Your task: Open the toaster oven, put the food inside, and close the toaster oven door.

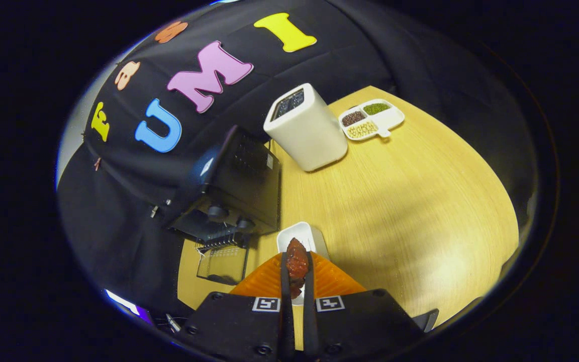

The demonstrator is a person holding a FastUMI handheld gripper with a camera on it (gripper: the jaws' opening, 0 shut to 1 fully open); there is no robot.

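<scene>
The tongs (297,274) are closed on a dark red piece of food (297,264), low in the middle of the frame. Both fingers press on it, one on each side. Under the food sits a small white dish (300,235) on the yellow table (410,211).

The black toaster oven (239,191) is to the left of the middle of the frame. Its glass door (221,261) hangs open and flat in front of it, so the way in looks ready. The next job, I think, is to carry the food over and put it inside.

The food could slip out if the tongs let go a little or tip too much on the way. It could also bump the door or the wire rack (219,242) and fall on the table. A tall white box (305,128) and a tray of beans (371,119) stand well apart, in the upper middle of the frame, out of the way.
</scene>
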